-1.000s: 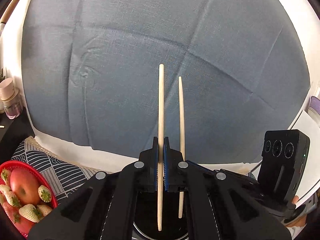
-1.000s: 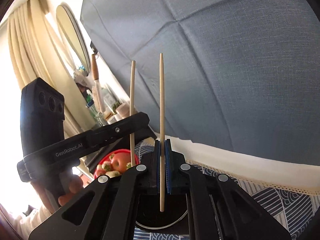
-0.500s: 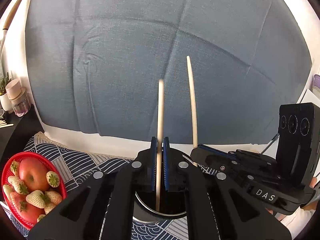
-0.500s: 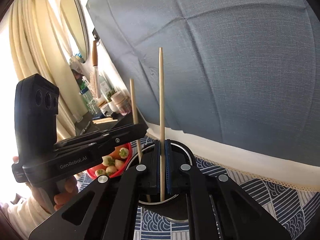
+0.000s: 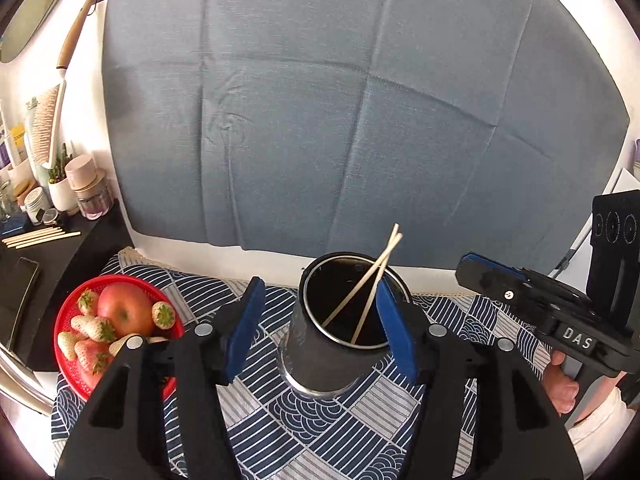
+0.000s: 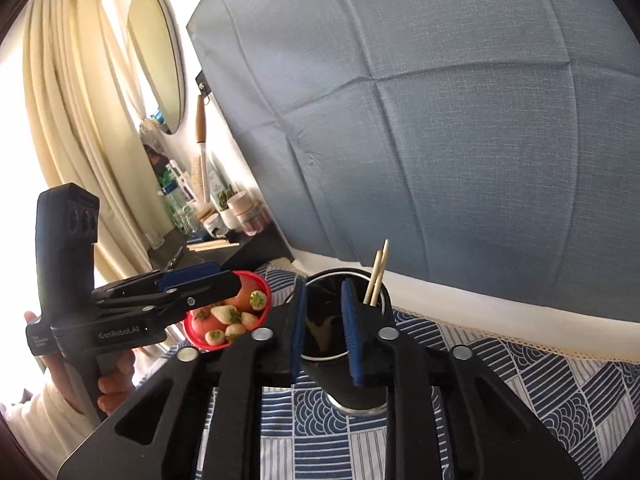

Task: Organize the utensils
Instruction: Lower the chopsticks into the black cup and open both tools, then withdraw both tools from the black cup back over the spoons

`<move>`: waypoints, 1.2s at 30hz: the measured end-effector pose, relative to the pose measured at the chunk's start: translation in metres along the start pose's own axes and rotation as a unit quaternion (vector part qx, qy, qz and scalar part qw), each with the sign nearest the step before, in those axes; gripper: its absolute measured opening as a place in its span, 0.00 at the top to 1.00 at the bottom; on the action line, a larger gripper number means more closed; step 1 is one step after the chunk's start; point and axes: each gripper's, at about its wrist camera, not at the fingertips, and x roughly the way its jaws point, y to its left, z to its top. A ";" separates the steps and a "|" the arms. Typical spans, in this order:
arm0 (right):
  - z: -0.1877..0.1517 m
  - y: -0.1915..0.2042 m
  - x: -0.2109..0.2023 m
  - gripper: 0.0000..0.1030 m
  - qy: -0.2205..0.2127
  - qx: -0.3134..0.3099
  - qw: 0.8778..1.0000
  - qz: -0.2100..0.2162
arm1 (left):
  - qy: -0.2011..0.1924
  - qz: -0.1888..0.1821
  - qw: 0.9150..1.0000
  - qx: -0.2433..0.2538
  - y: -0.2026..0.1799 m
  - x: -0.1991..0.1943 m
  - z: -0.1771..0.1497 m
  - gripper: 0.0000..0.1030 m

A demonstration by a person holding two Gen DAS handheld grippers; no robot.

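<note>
Two wooden chopsticks (image 5: 366, 282) stand crossed inside a black metal cup (image 5: 340, 334) on the blue patterned tablecloth; they also show in the right wrist view (image 6: 378, 272), leaning on the cup (image 6: 352, 384) rim. My left gripper (image 5: 320, 328) is open and empty, its blue pads on either side of the cup. My right gripper (image 6: 324, 332) is open and empty above the cup's mouth. Each gripper shows in the other's view, the right one (image 5: 532, 296) and the left one (image 6: 160, 300).
A red basket (image 5: 66, 344) of strawberries and an apple sits left of the cup, also in the right wrist view (image 6: 196, 336). A black side shelf (image 5: 48, 240) holds jars, bottles and several wooden sticks. A blue fabric backdrop (image 5: 360, 100) hangs behind the table.
Both grippers have opened and let go of their chopsticks, which dropped into the cup. Both grippers have pulled back and tilted down, bringing the cup and table into view.
</note>
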 end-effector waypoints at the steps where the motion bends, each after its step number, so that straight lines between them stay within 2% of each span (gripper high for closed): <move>1: -0.002 0.002 -0.005 0.64 -0.003 0.001 1.000 -0.002 | 0.001 0.002 1.000 -0.003 0.002 -0.005 -0.002 0.42; 3: -0.006 0.006 -0.015 0.58 -0.008 0.001 1.000 -0.007 | 0.005 0.005 1.000 -0.008 0.003 -0.015 -0.006 0.36; 4: -0.009 0.008 -0.018 0.51 -0.008 0.001 1.000 -0.010 | 0.001 0.012 1.000 -0.008 0.004 -0.020 -0.009 0.26; 5: -0.011 0.008 -0.023 0.38 -0.008 0.001 1.000 -0.019 | -0.003 0.020 1.000 -0.007 0.004 -0.026 -0.013 0.18; 6: -0.014 0.010 -0.029 0.33 -0.014 0.001 0.999 -0.032 | -0.010 0.029 1.000 -0.008 0.004 -0.032 -0.017 0.07; 8: -0.020 0.011 -0.039 0.19 -0.022 -0.001 0.998 -0.054 | -0.015 0.038 0.999 -0.008 0.004 -0.041 -0.024 0.06; 9: -0.023 0.011 -0.044 0.17 -0.023 -0.001 0.998 -0.062 | -0.011 0.041 0.999 -0.010 0.004 -0.044 -0.027 0.06; 12: -0.031 0.011 -0.056 0.16 -0.018 0.003 0.998 -0.067 | 0.001 0.055 0.998 -0.007 0.002 -0.051 -0.041 0.06; 20: -0.052 0.017 -0.078 0.15 0.000 -0.001 0.997 -0.072 | 0.022 0.062 0.998 -0.006 -0.005 -0.070 -0.079 0.06; 36: -0.107 0.038 -0.111 0.14 0.051 -0.042 0.995 -0.075 | 0.054 0.049 0.997 -0.031 -0.016 -0.091 -0.134 0.06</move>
